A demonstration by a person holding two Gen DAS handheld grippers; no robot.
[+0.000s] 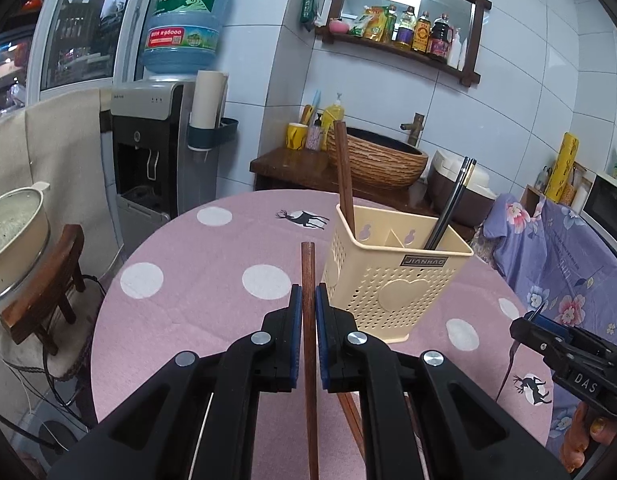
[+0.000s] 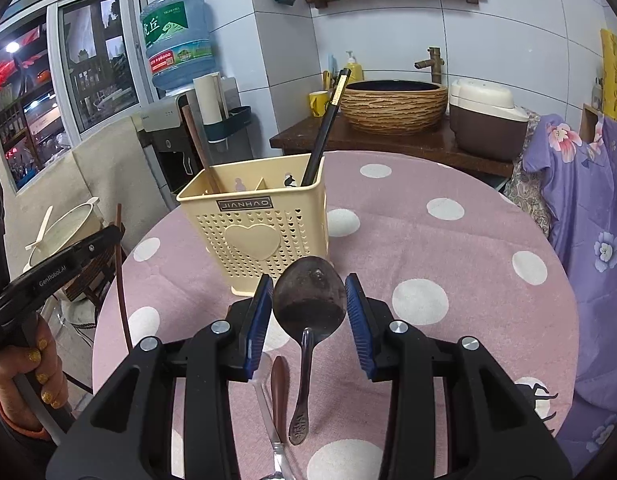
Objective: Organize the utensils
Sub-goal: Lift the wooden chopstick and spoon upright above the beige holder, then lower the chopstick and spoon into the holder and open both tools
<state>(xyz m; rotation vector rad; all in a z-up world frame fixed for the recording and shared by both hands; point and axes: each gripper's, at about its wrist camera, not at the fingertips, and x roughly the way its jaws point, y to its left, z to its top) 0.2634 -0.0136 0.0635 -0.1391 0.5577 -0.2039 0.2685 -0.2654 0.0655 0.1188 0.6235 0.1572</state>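
Observation:
A cream perforated utensil holder [image 1: 392,276] stands on the pink dotted table; it also shows in the right wrist view [image 2: 254,224]. It holds a brown chopstick [image 1: 343,176] in its left compartment and black chopsticks [image 1: 452,204] in its right one. My left gripper [image 1: 308,300] is shut on a brown wooden chopstick [image 1: 308,280], held upright left of the holder. My right gripper [image 2: 308,304] grips a metal spoon [image 2: 308,296] by its bowl, held in front of the holder, above the table.
More utensils [image 2: 278,396] lie on the pink table [image 2: 448,240] under the right gripper. Brown chopsticks [image 1: 350,412] lie under the left gripper. A water dispenser [image 1: 148,152], a pot on a stool [image 1: 12,240] and a sink counter [image 1: 372,160] stand beyond the table.

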